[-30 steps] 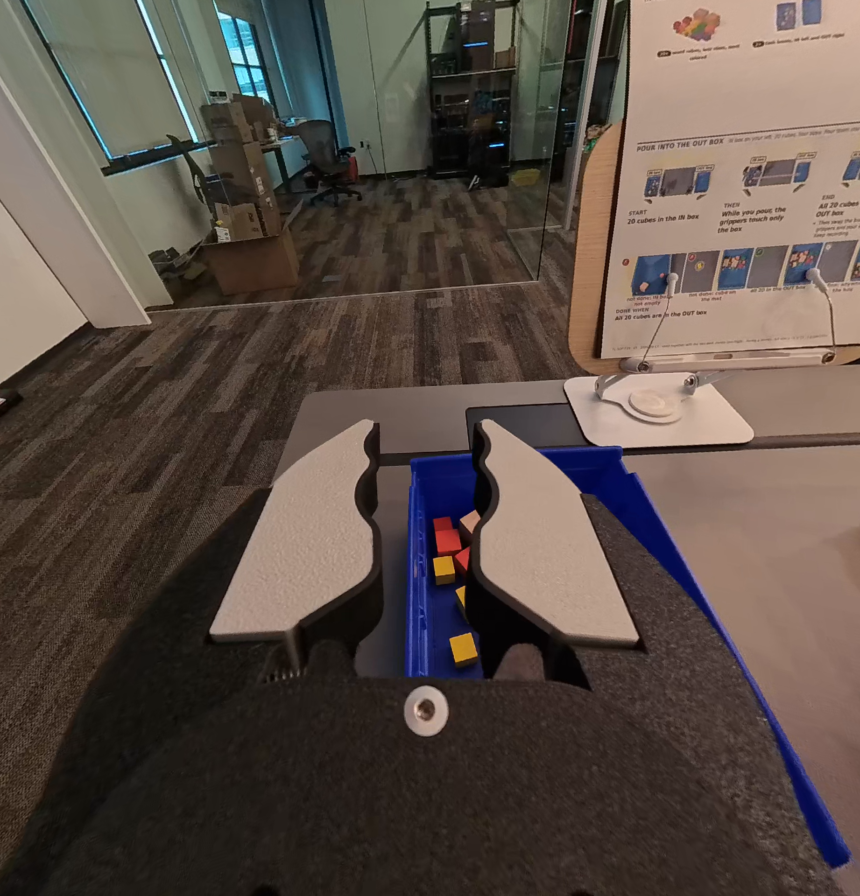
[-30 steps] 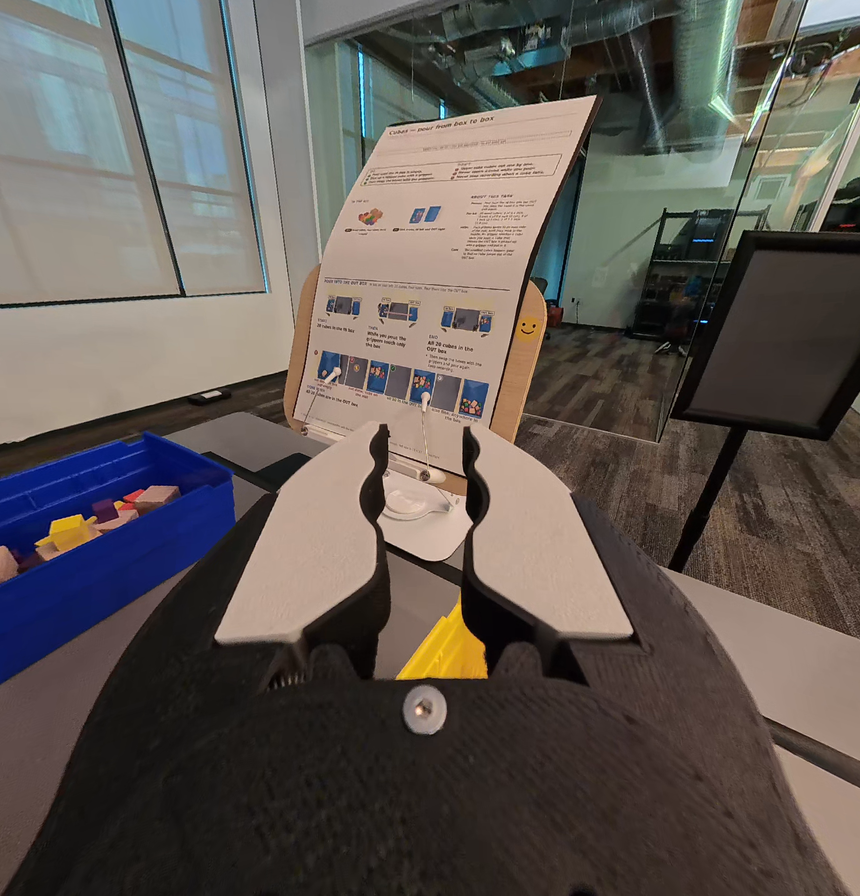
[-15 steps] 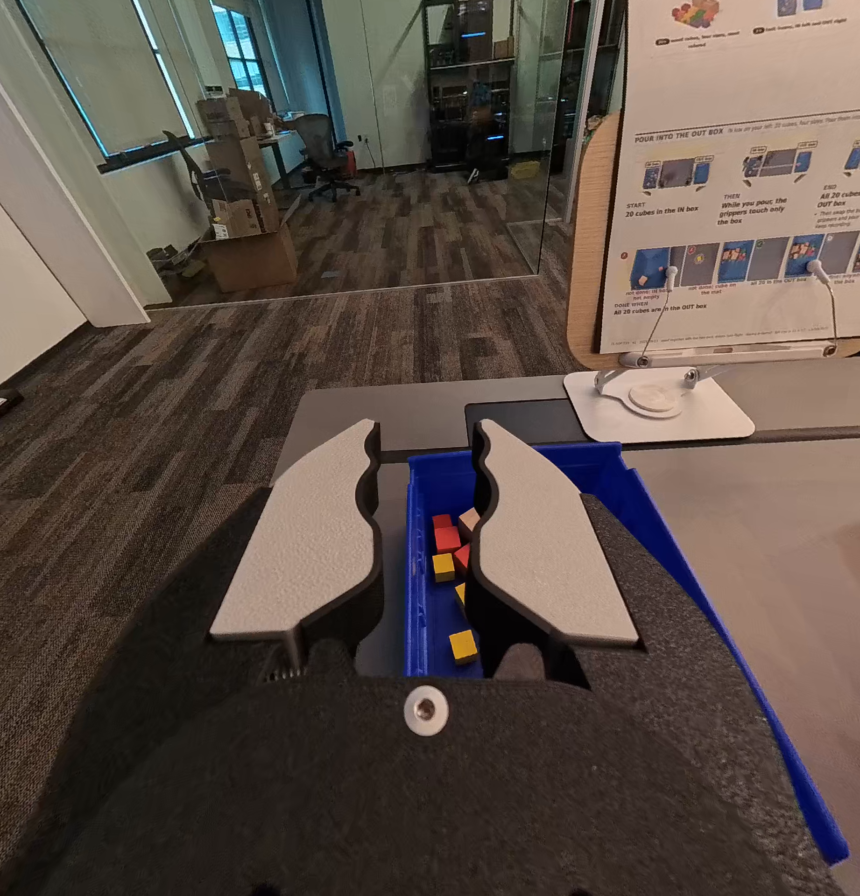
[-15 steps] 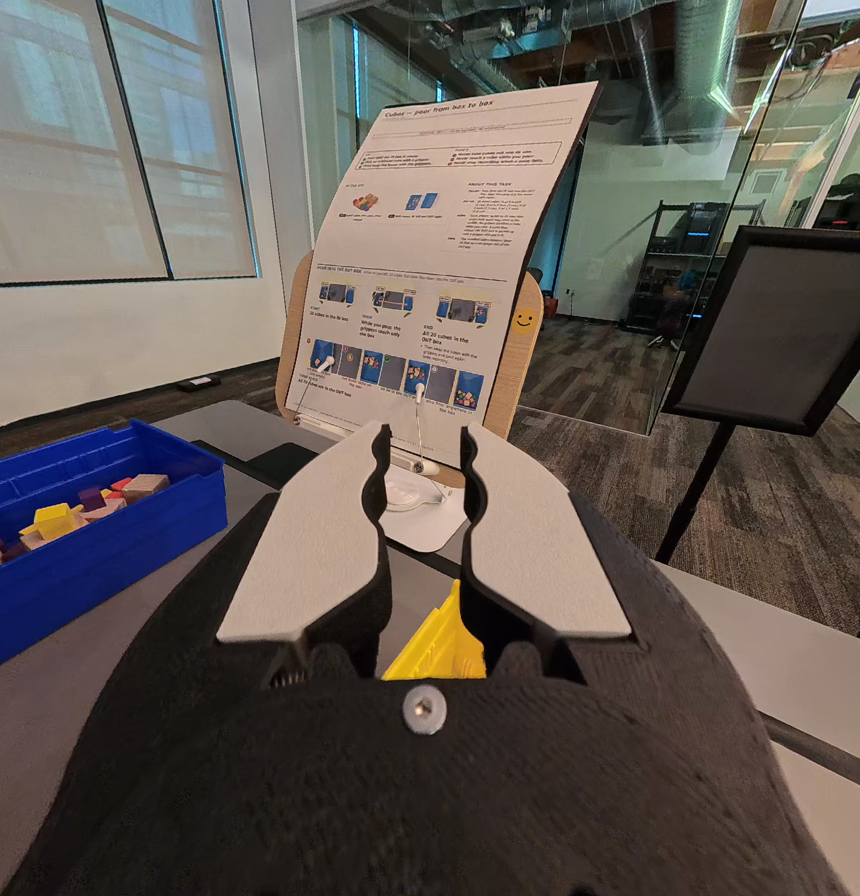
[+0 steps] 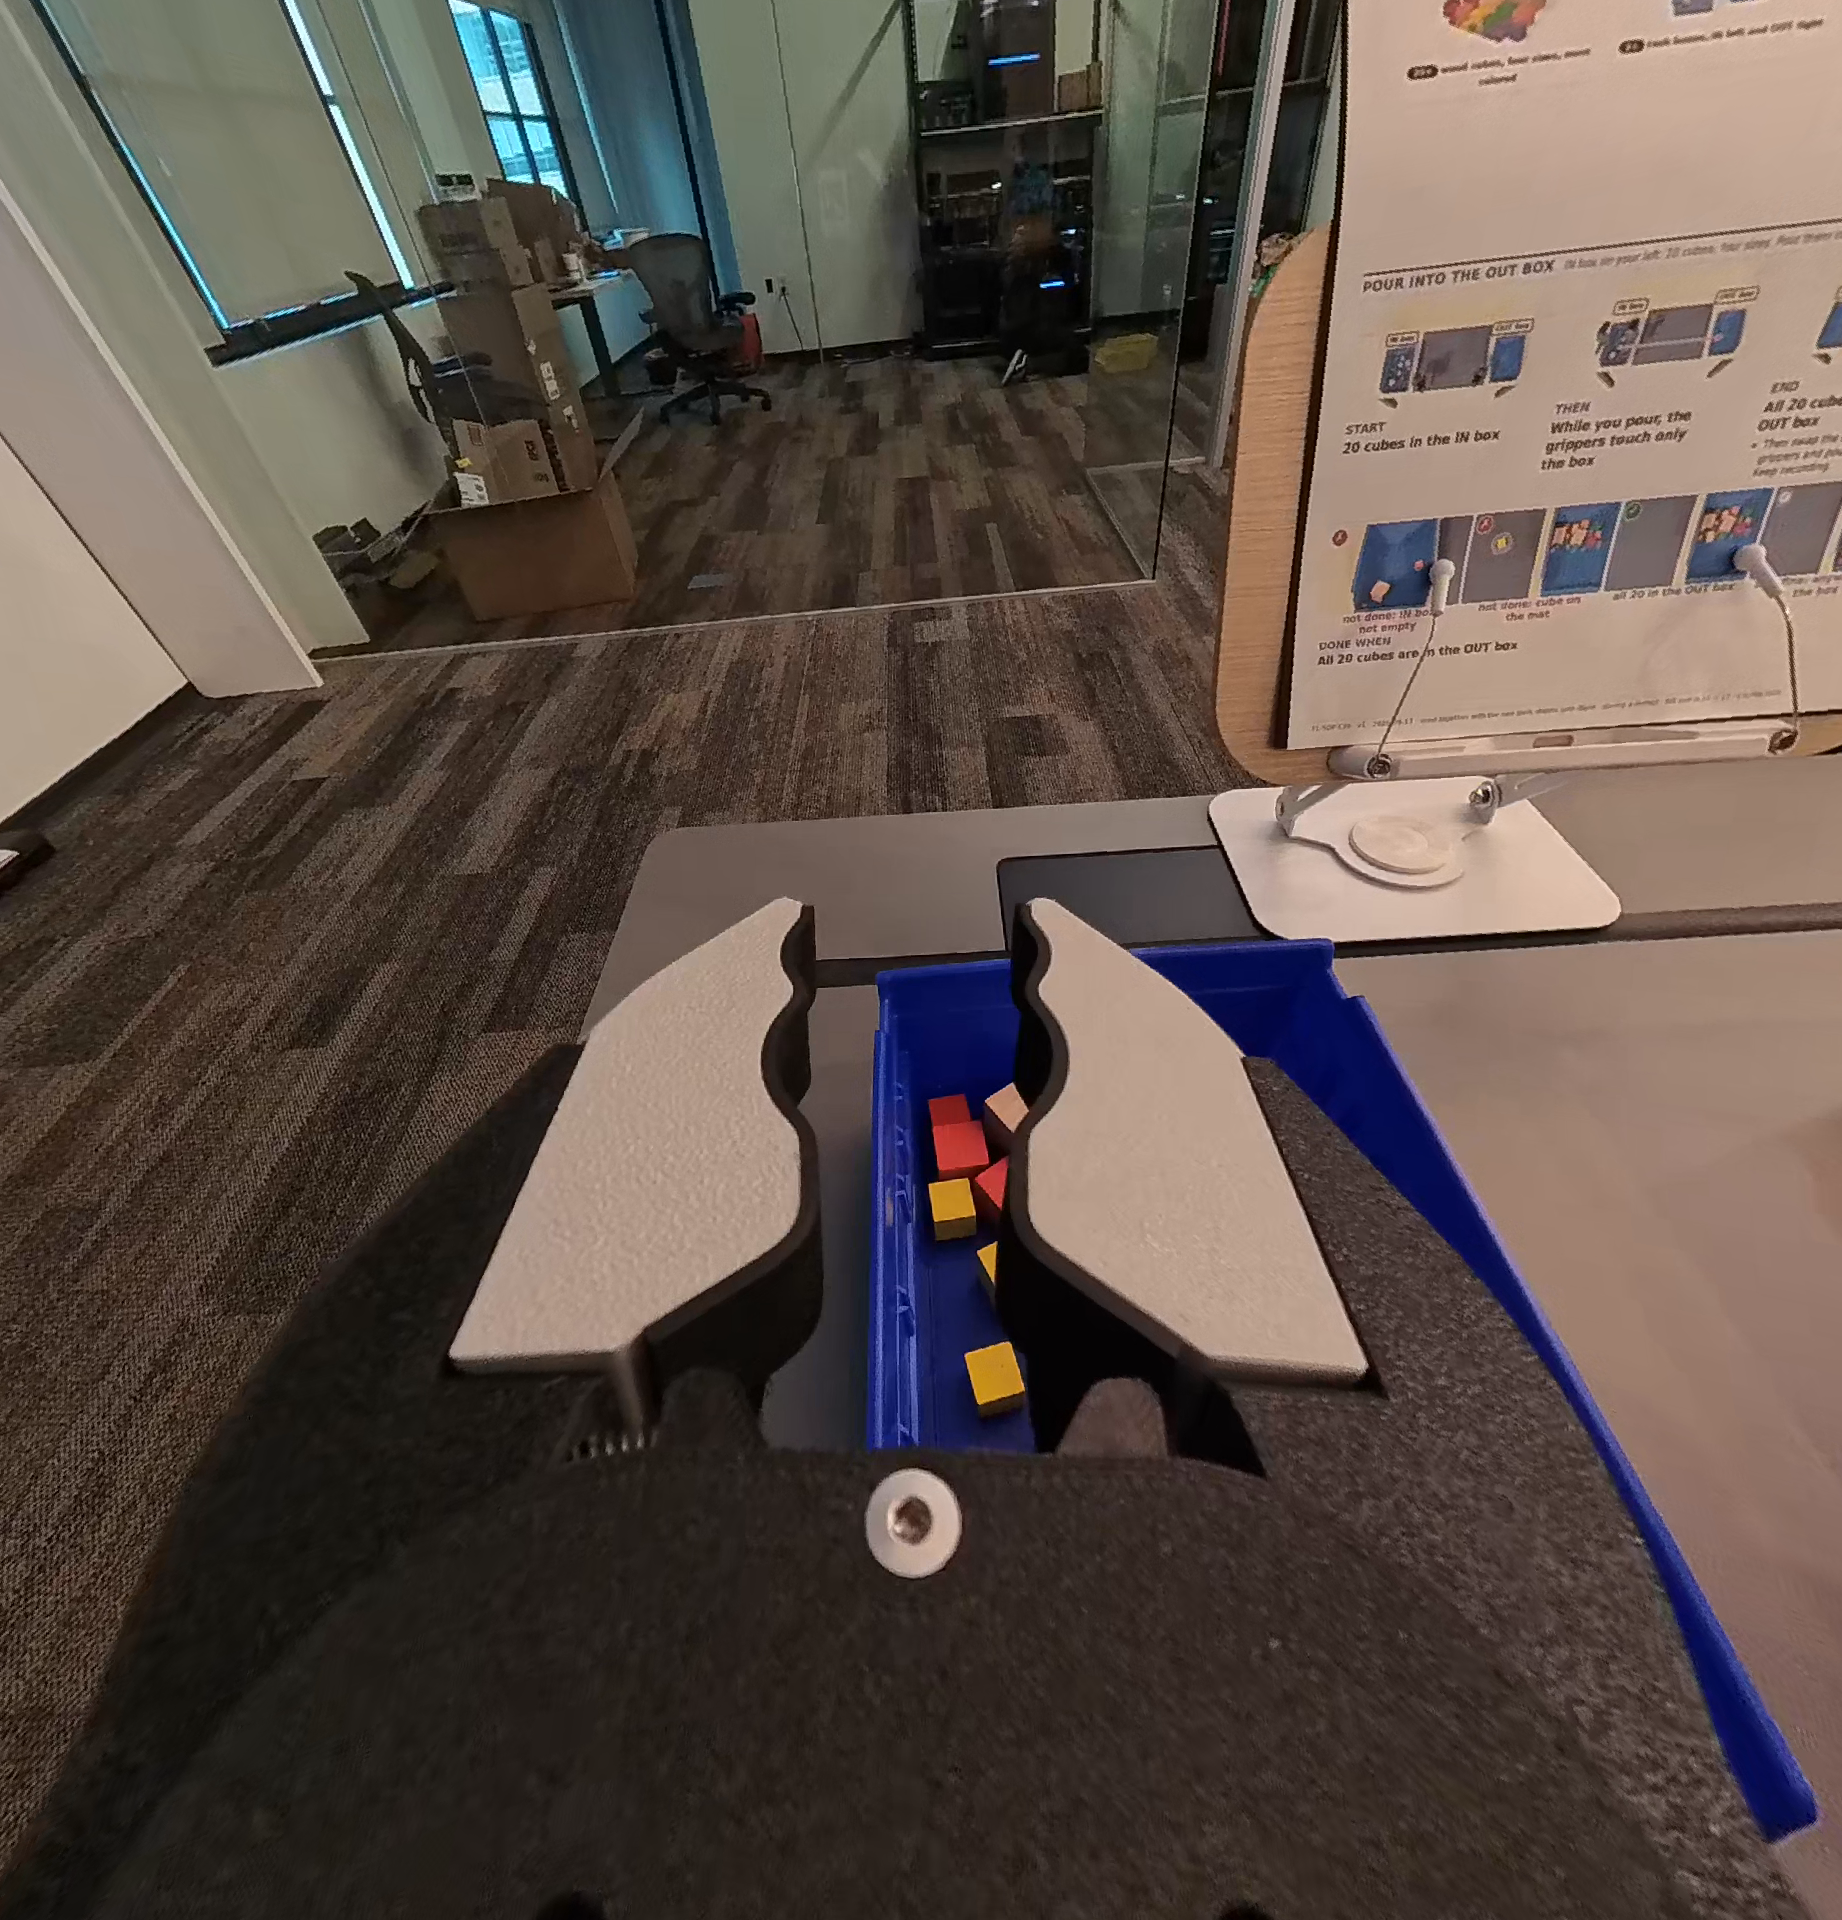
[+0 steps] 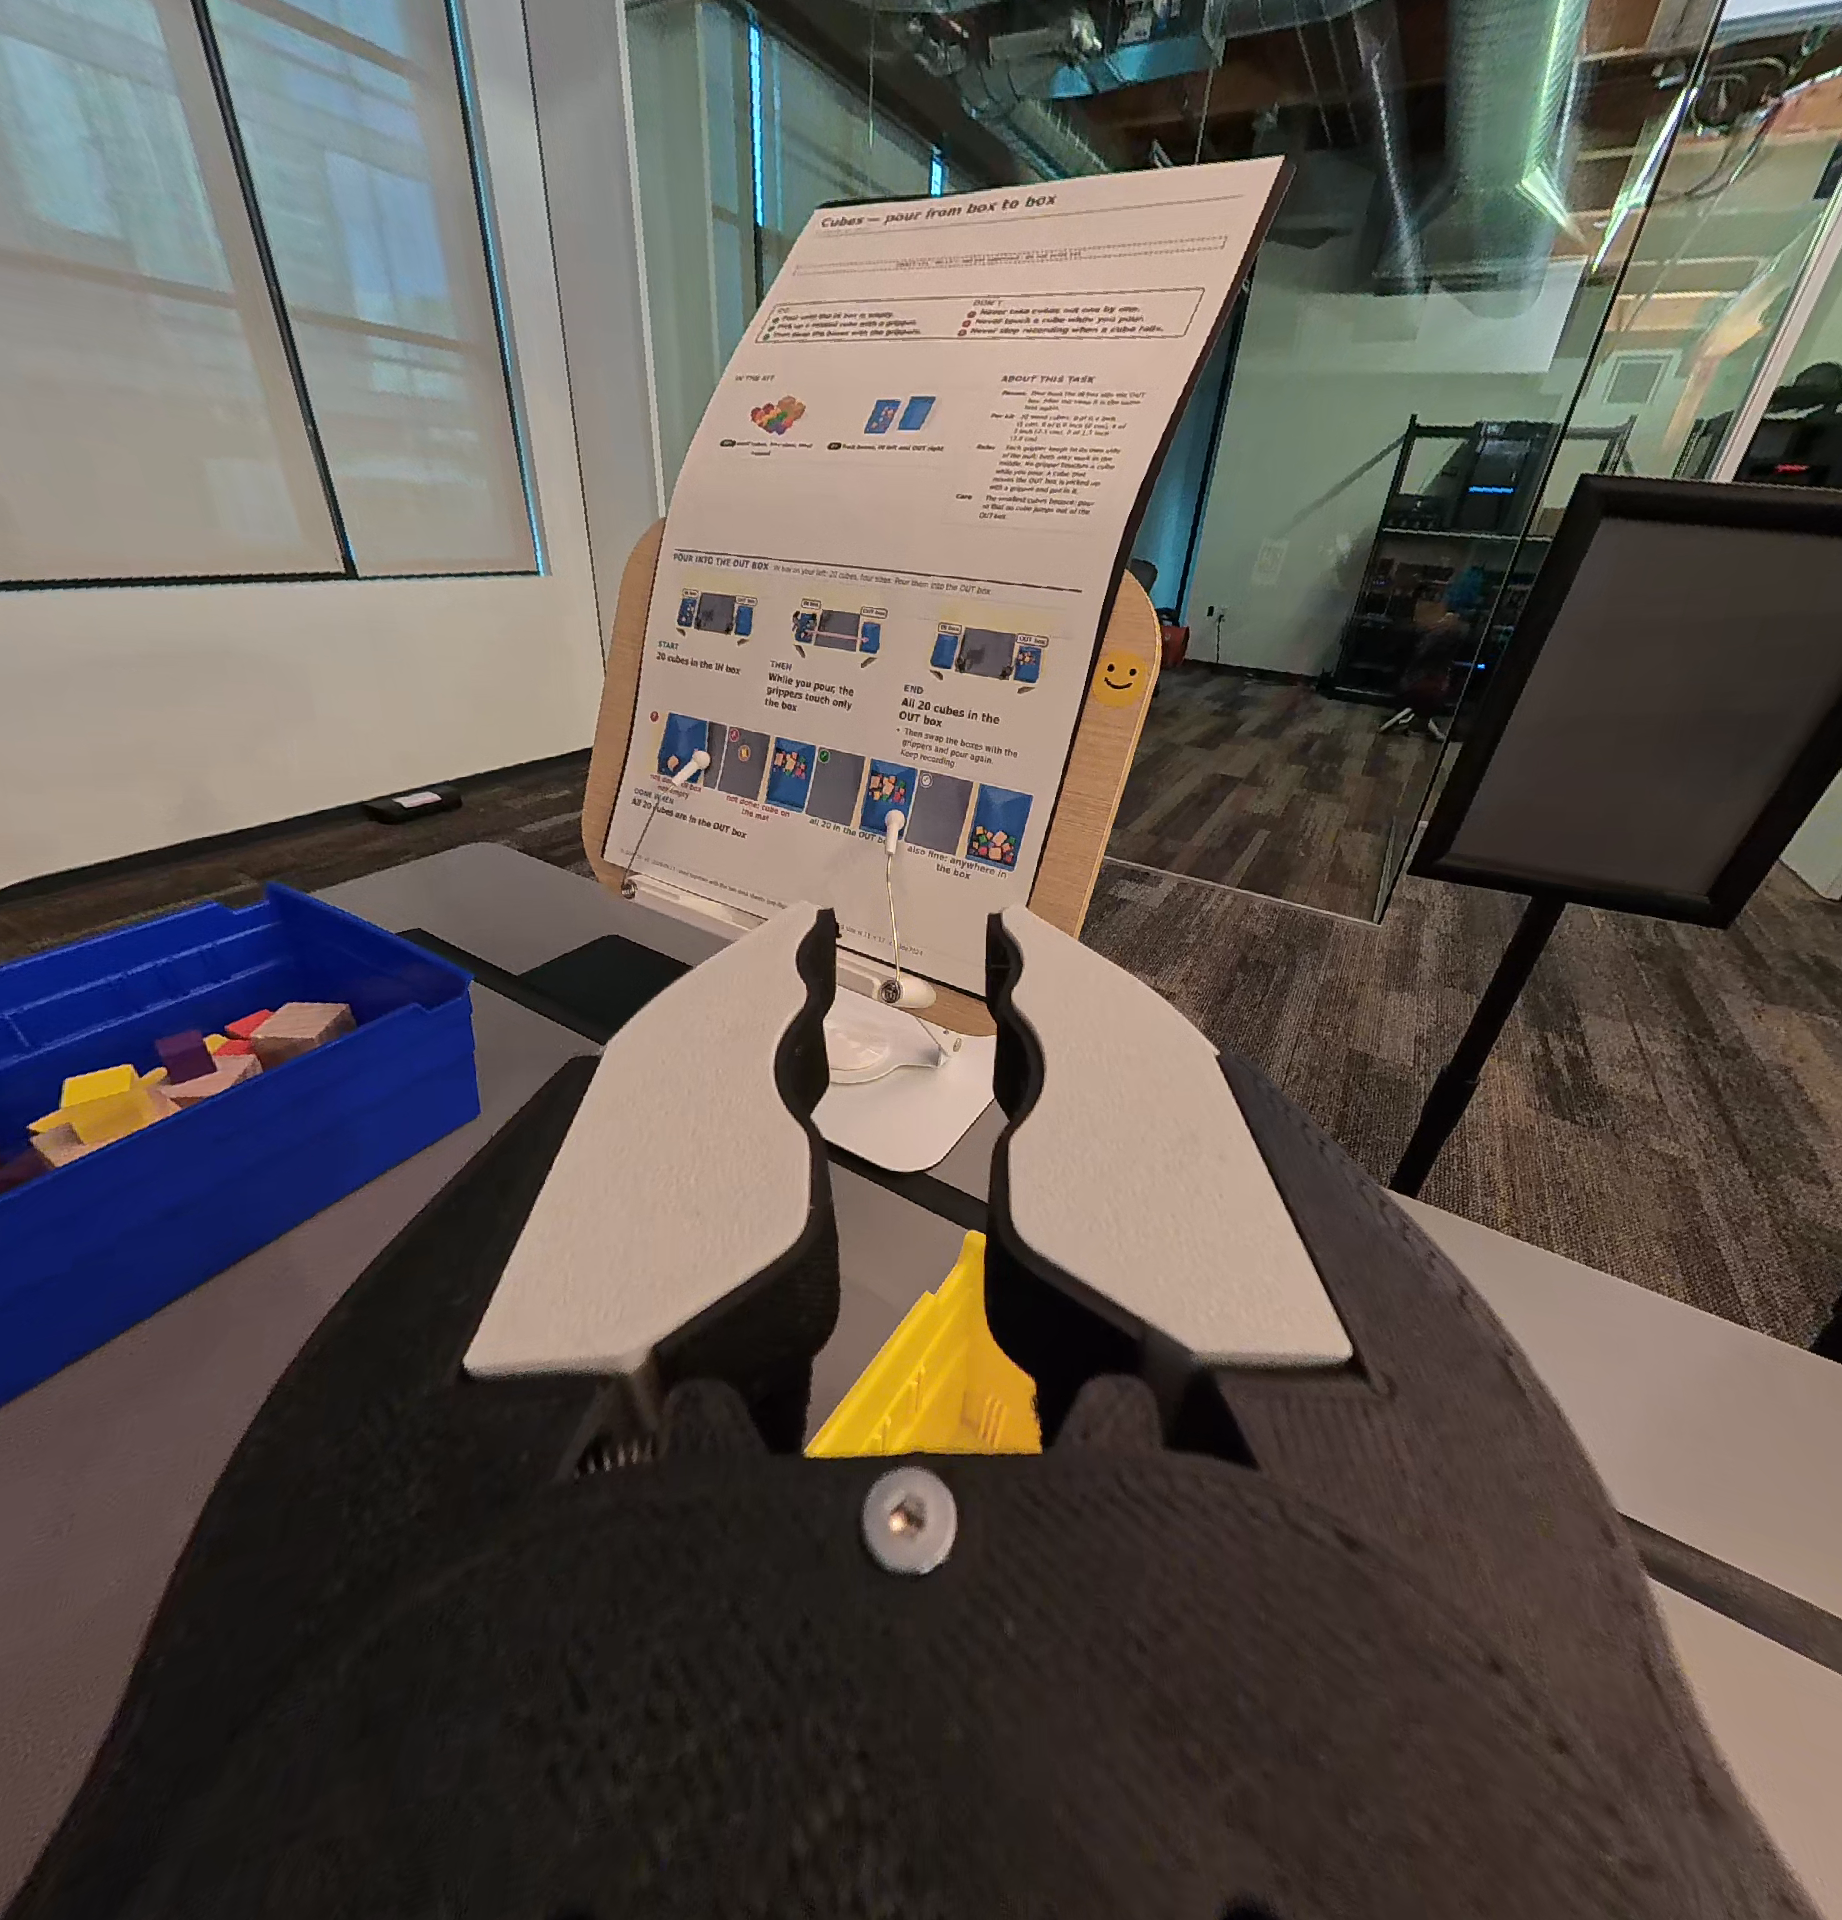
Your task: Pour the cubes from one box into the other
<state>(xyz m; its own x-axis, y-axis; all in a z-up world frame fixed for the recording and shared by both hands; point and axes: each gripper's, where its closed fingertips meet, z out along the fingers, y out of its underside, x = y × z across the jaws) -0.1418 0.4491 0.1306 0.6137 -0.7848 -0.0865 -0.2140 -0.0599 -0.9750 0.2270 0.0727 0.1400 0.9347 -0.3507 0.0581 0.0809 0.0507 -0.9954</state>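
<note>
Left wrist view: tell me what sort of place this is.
Most likely an office used as a recording workspace: glass partition walls, an office chair at a desk, stacked cardboard boxes, and a grey table holding the blue box.

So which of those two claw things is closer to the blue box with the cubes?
Left. The left gripper hangs right over the blue box, its jaws astride the box's left wall. The right gripper is off to the box's right, above a yellow box.

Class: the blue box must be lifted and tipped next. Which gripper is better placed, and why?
Left. The left gripper has its jaws either side of the blue box's wall above the cubes; the right gripper sits over a yellow box.
</note>
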